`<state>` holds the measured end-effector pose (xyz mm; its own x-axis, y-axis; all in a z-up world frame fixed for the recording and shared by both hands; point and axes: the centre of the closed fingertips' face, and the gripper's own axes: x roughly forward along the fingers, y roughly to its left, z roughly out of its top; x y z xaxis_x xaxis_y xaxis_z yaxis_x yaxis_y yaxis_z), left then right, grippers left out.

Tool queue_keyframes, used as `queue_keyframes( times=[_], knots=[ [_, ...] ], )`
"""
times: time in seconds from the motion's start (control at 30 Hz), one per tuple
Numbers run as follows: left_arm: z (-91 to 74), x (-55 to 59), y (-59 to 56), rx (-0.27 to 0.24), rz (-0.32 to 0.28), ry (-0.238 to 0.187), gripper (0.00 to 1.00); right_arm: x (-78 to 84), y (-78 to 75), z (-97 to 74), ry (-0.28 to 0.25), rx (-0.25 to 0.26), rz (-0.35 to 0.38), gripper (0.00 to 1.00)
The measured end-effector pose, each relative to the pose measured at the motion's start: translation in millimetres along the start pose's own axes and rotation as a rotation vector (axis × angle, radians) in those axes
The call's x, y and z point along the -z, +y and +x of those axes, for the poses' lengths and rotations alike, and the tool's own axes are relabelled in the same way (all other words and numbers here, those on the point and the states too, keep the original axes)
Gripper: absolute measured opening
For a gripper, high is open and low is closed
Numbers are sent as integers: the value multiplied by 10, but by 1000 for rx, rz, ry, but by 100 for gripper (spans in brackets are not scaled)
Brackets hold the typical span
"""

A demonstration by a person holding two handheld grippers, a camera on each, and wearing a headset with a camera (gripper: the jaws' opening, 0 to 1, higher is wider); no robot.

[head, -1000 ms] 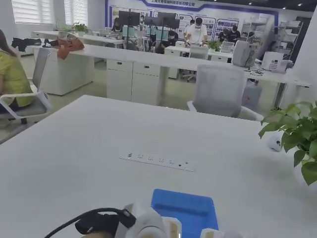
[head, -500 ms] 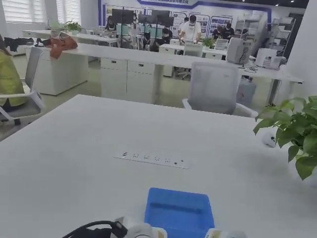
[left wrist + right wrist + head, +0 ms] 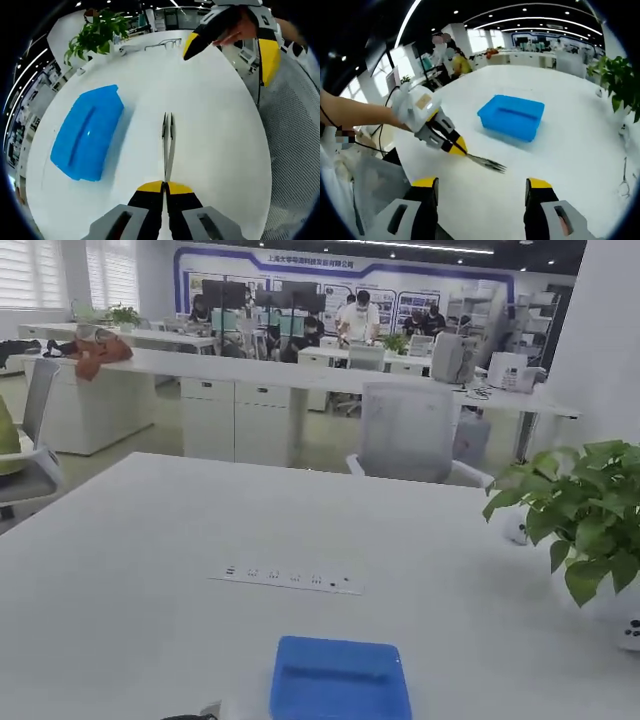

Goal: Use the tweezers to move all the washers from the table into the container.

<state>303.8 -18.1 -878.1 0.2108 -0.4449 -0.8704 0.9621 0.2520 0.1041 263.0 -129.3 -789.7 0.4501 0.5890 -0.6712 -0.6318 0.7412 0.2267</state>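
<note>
We see a blue container (image 3: 340, 680) on the white worktop (image 3: 130, 570), close to us. A white power strip (image 3: 287, 578) lies just behind it. A green plant (image 3: 580, 510) stands at the right. A grey chair (image 3: 405, 435) stands behind the worktop.

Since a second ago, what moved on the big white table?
The headset camera swung, shifting the whole picture. The left gripper dropped toward the head view's bottom edge, nearer the person. The blue plastic container, white power strip and white table stayed put. No visible grab or release.
</note>
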Motion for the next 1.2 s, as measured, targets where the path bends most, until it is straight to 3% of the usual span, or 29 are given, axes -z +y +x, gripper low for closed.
queue_keyframes(
  times=[0.13,0.27,0.4,0.43,0.47,0.53,0.67,0.77,0.87,1.03,1.2],
  knots=[
    [-7,25,22,-23,-45,-1,0,17,-42,-61,-9,22,-7,71],
    [-83,15,89,-64,-215,-57,18,68,-123,-34,15,50,-29,72],
    [-296,42,193,-131,-366,-132,24,50,-160,-23,11,65,-26,74],
    [-352,44,203,-140,-411,-144,31,26,-172,-18,0,68,-22,75],
    [-442,12,213,-146,-462,-184,36,10,-180,-12,-6,70,-19,75],
    [-577,-4,266,-186,-521,-231,44,-5,-199,16,-8,67,-11,75],
    [-852,95,319,-288,-636,-287,57,-11,-206,16,-5,72,-27,76],
    [-996,186,287,-343,-712,-318,69,-13,-211,-1,-10,76,-27,76],
    [-1113,243,177,-371,-757,-339,71,-3,-223,-29,-11,84,-30,77],
    [-1209,285,-80,-401,-761,-340,81,24,-244,-91,-14,104,-33,79],
    [-1281,293,-288,-399,-767,-339,90,31,-200,-174,-17,125,-71,84]
  ],
)
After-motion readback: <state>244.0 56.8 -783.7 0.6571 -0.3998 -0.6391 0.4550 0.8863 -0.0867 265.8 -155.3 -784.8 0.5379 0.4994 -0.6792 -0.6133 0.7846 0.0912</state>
